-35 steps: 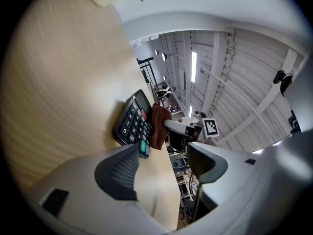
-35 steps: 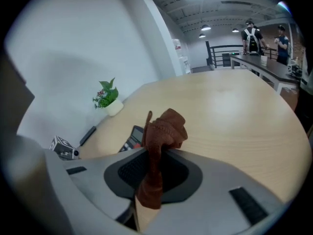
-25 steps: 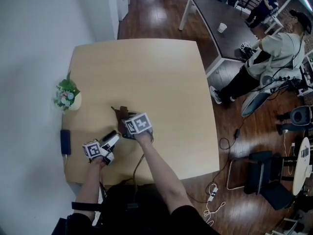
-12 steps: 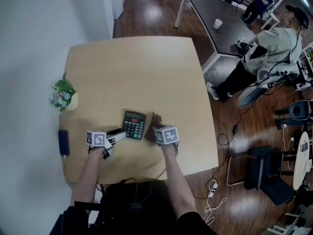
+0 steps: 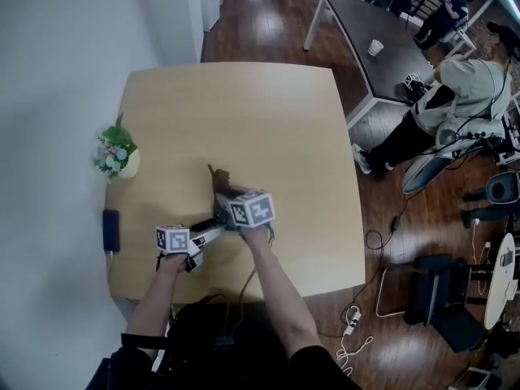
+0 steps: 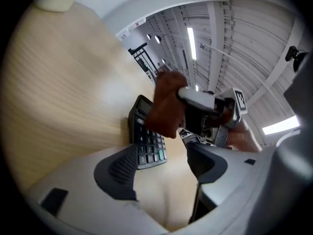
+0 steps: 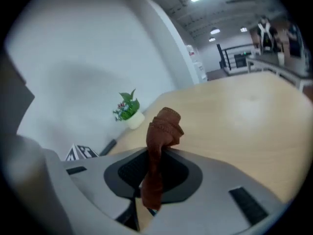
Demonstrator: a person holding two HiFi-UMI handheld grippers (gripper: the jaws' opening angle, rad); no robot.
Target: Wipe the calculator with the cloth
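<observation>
The black calculator (image 6: 146, 142) lies flat on the wooden table (image 5: 268, 120), just ahead of my left gripper (image 6: 164, 163). That gripper is open, with only bare tabletop between its jaws; its left finger (image 6: 121, 166) sits at the calculator's near corner. My right gripper (image 5: 226, 195) is shut on a brown cloth (image 7: 161, 141), which sticks up and hangs between the jaws. In the left gripper view the cloth (image 6: 166, 106) hangs over the calculator's far half. The right gripper hides the calculator in the head view, where the left gripper (image 5: 211, 232) points at it from the left.
A small potted plant (image 5: 116, 154) and a dark flat device (image 5: 110, 227) sit by the table's left edge. A person (image 5: 455, 96) stands off to the right beside a dark table (image 5: 357, 23) with a cup on it. Cables and chairs lie on the floor at right.
Half a second ago the right gripper held the cloth right of the exposed calculator. It has since swept left and now covers it, as a second ago. The left gripper stayed at the calculator's left.
</observation>
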